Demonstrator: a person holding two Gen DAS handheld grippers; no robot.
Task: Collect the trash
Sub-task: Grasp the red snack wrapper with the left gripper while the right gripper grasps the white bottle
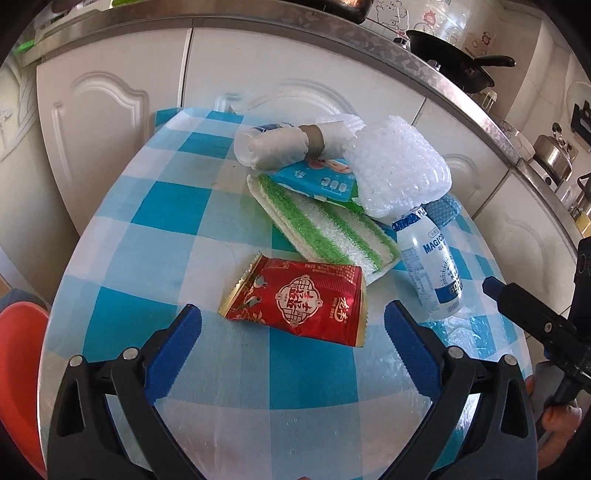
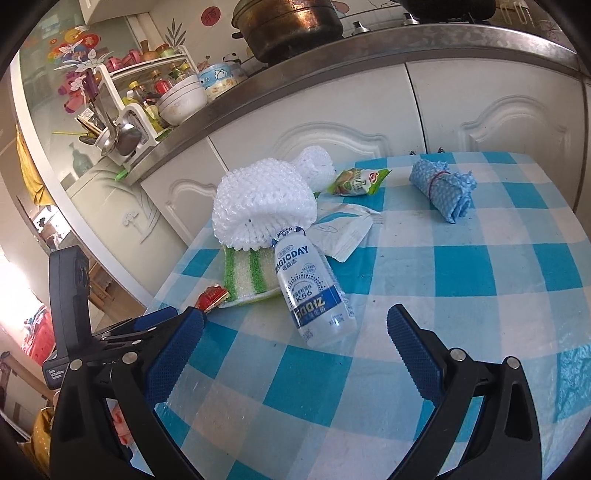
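Two grippers spread wide, nothing held. Our left gripper (image 1: pixel 293 325) sits nearest the red snack wrapper (image 1: pixel 295 299), flat by the tabletop's near edge, straight ahead, long axis crossing our fingers; our right gripper (image 2: pixel 295 326) faces the empty drink bottle (image 2: pixel 314 291).

Home kitchen, steel-edged counter (image 2: pixel 369 44) over white cabinet doors (image 1: pixel 110 122), black wok (image 1: pixel 450 55) upper right, big pot (image 2: pixel 291 26) top centre, bowls and utensil rack (image 2: pixel 129 110) upper left, checked-cloth worktop (image 2: pixel 443 266).
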